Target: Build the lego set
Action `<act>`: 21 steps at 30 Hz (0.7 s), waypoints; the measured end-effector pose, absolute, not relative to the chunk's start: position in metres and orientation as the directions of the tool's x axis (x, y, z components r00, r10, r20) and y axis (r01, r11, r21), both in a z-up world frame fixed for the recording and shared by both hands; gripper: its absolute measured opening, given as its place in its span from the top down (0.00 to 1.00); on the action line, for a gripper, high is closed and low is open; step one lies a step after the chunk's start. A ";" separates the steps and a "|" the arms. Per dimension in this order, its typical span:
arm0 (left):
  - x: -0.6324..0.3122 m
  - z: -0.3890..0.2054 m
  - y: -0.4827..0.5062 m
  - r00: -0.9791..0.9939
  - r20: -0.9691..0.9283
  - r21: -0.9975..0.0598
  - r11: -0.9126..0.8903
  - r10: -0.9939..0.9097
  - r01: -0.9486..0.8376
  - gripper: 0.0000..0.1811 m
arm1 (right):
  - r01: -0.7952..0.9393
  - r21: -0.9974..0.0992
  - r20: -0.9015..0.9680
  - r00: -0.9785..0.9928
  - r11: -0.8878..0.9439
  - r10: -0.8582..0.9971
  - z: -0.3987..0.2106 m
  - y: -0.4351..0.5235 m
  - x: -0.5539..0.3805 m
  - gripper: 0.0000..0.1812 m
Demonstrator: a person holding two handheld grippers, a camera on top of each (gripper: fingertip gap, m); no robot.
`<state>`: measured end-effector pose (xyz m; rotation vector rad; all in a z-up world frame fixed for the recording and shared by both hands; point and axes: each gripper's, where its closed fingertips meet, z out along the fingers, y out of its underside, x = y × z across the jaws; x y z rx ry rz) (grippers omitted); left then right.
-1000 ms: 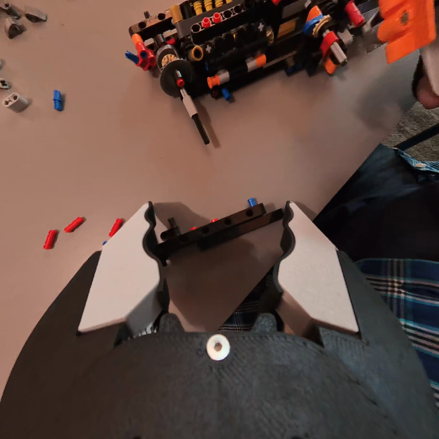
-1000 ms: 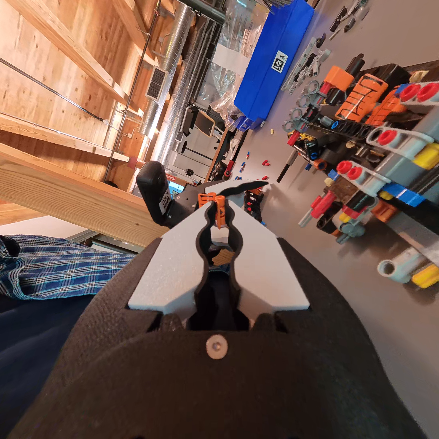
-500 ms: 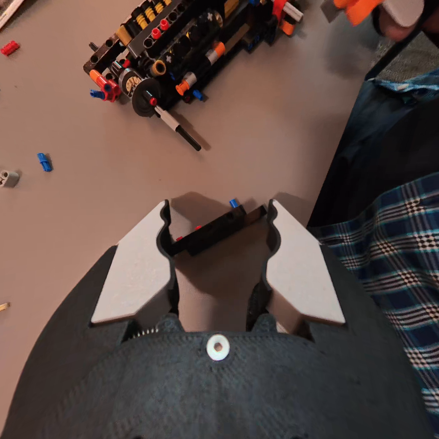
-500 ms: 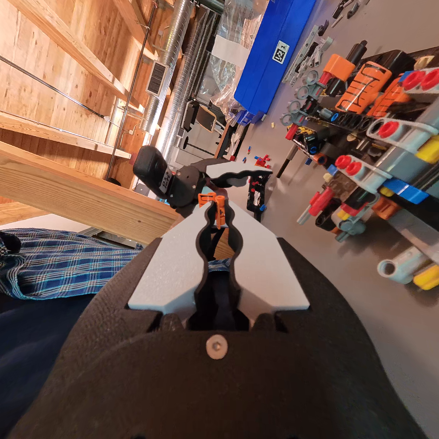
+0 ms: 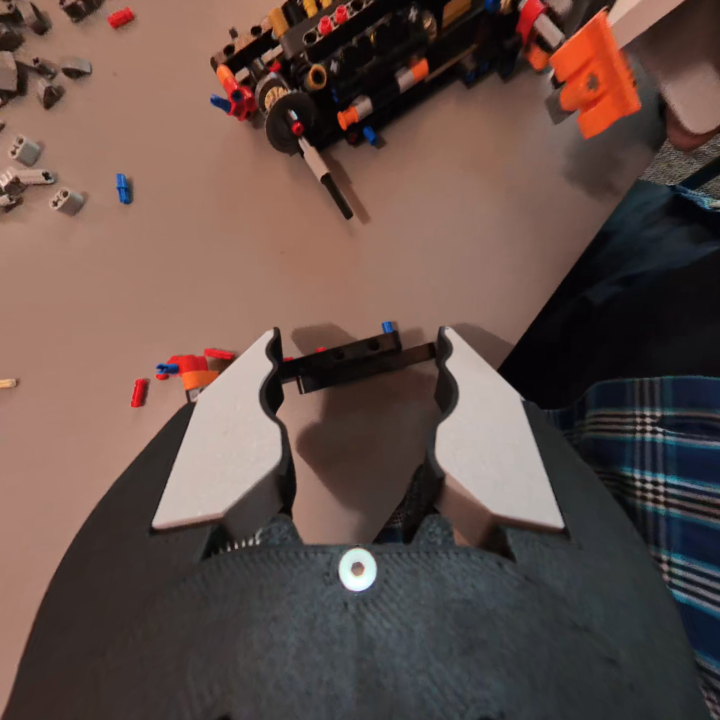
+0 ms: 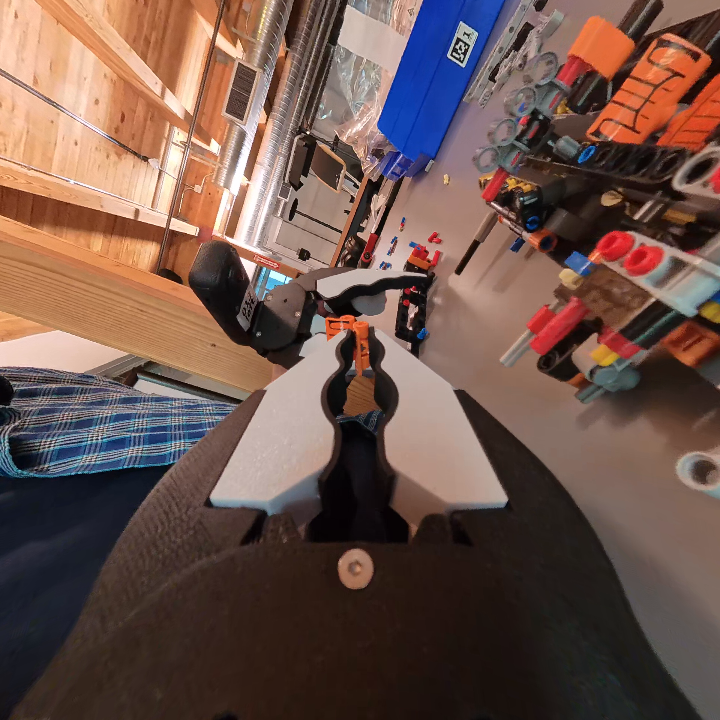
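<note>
My left gripper (image 5: pixel 358 348) is shut on a black beam assembly (image 5: pixel 350 360) with red and blue pins, which spans crosswise between the fingertips just above the table near its front edge. My right gripper (image 6: pixel 356 335) is shut on a small orange piece (image 6: pixel 360 345). In the left wrist view, it shows at the top right as a flat orange part (image 5: pixel 592 85) held by the right gripper. The right wrist view shows the left gripper (image 6: pixel 389 282) and its black assembly (image 6: pixel 411 311) just beyond my right fingertips. The large, partly built model (image 5: pixel 350 50) lies on the table, close on the right in the right wrist view (image 6: pixel 623 195).
Loose red pins (image 5: pixel 138 391), a blue pin (image 5: pixel 124 188), grey connectors (image 5: pixel 25 150) and a small red and orange subassembly (image 5: pixel 191 370) lie on the table to the left. A blue bin (image 6: pixel 436 78) stands far back. A person's plaid shirt (image 5: pixel 643 467) is past the table edge.
My left gripper has swung round with the black assembly, which now sits closer to my right fingertips. The right gripper with its orange piece is back in full view at the top right.
</note>
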<state>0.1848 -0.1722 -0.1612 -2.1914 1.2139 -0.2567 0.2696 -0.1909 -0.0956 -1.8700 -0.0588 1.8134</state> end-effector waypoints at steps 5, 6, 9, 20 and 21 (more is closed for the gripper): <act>0.183 -0.161 -0.176 0.548 -0.104 -0.608 -0.383 -0.830 -0.696 0.62 | -0.302 -0.417 -0.908 0.106 -0.857 0.405 -0.094 -0.193 0.264 0.98; 0.182 -0.161 -0.177 0.532 -0.105 -0.609 -0.368 -0.840 -0.703 0.64 | -0.299 -0.416 -0.909 0.103 -0.859 0.405 -0.094 -0.193 0.264 0.97; 0.174 -0.160 -0.177 0.470 -0.151 -0.596 -0.300 -0.870 -0.745 0.64 | -0.297 -0.407 -0.913 0.095 -0.864 0.398 -0.095 -0.192 0.262 0.98; 0.218 -0.119 -0.205 0.408 -0.045 -0.782 -0.221 -0.912 -0.582 0.73 | -0.302 -0.374 -0.926 0.065 -0.877 0.372 -0.096 -0.188 0.255 0.97; 0.222 -0.114 -0.207 0.412 -0.018 -0.803 -0.232 -0.911 -0.549 0.74 | -0.297 -0.382 -0.923 0.076 -0.875 0.378 -0.097 -0.188 0.254 0.97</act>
